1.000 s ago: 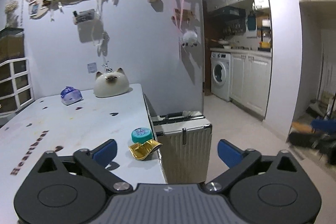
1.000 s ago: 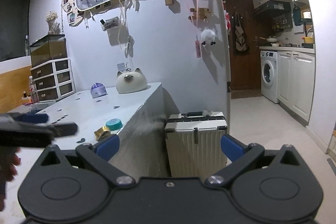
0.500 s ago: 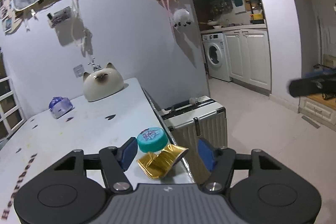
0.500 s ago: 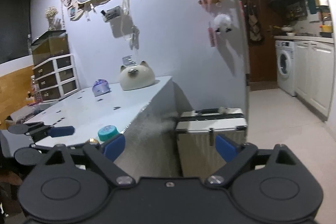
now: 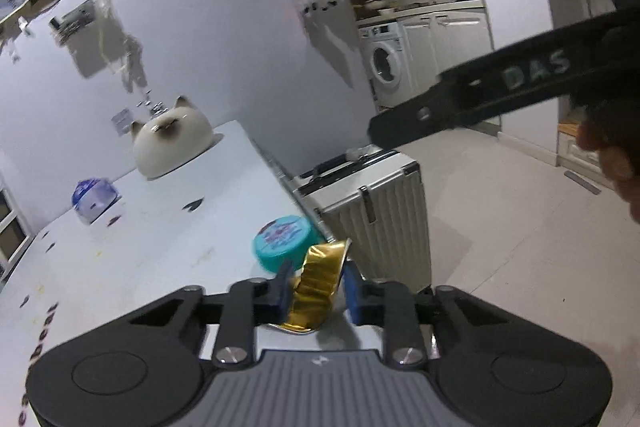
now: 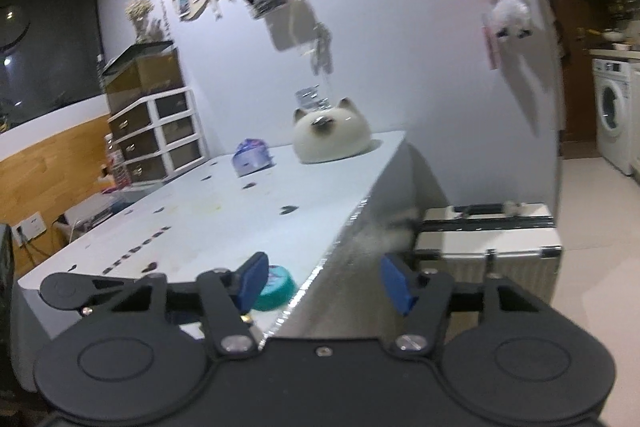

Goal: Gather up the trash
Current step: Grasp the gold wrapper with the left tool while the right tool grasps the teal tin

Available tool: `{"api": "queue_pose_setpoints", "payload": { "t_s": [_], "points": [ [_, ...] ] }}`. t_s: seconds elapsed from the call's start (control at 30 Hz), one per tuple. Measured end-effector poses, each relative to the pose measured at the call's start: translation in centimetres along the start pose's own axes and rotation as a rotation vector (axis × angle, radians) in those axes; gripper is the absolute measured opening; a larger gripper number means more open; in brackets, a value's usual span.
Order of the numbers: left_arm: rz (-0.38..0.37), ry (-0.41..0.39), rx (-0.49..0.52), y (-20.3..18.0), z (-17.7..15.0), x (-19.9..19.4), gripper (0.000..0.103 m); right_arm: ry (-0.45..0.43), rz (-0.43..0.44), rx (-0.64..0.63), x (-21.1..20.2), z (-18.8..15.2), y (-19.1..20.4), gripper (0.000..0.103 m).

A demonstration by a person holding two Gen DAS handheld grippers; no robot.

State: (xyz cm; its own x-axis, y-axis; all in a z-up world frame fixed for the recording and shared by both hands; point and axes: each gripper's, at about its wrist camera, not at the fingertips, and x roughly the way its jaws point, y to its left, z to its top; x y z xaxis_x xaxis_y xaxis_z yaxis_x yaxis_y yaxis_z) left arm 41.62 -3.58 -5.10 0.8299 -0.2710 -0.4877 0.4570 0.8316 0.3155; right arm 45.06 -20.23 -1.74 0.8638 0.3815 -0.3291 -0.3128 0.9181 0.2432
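A crumpled gold foil wrapper [image 5: 320, 279] sits at the near corner of the white table [image 5: 160, 247], and my left gripper [image 5: 316, 283] is shut on it with both blue pads pressing. A round teal tin [image 5: 285, 241] stands just behind the wrapper. My right gripper [image 6: 324, 281] hovers at the same corner with its jaws closing. Only the table edge lies between its fingers; the teal tin [image 6: 276, 287] is beside its left pad [image 6: 250, 279]. The right gripper's black finger [image 5: 480, 95] crosses the left wrist view, with a hand [image 5: 616, 159] behind it.
A white cat-shaped ornament [image 5: 172, 143] and a small blue packet [image 5: 94, 195] stand at the table's far end. A silver suitcase [image 5: 372, 211] stands on the floor against the table's right side. Drawers [image 6: 160, 131] are at the left, and a washing machine [image 5: 386, 65] is in the kitchen beyond.
My left gripper came forward over the gold wrapper and shut on it. My right gripper swung left to the table corner and its jaws narrowed.
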Motion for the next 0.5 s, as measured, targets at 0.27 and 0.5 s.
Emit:
{"api": "queue_pose_setpoints", "payload": {
  "t_s": [0.27,0.5],
  "points": [
    [0.028,0.010,-0.058,2.3,-1.3,-1.4,0.024,0.043,0.046,-0.061,4.0,-0.3,2.7,0.060],
    [0.090,0.046,-0.108,4.9,-3.5,-4.2,0.023,0.098,0.042,-0.143,7.2,-1.0,4.1,0.056]
  ]
}}
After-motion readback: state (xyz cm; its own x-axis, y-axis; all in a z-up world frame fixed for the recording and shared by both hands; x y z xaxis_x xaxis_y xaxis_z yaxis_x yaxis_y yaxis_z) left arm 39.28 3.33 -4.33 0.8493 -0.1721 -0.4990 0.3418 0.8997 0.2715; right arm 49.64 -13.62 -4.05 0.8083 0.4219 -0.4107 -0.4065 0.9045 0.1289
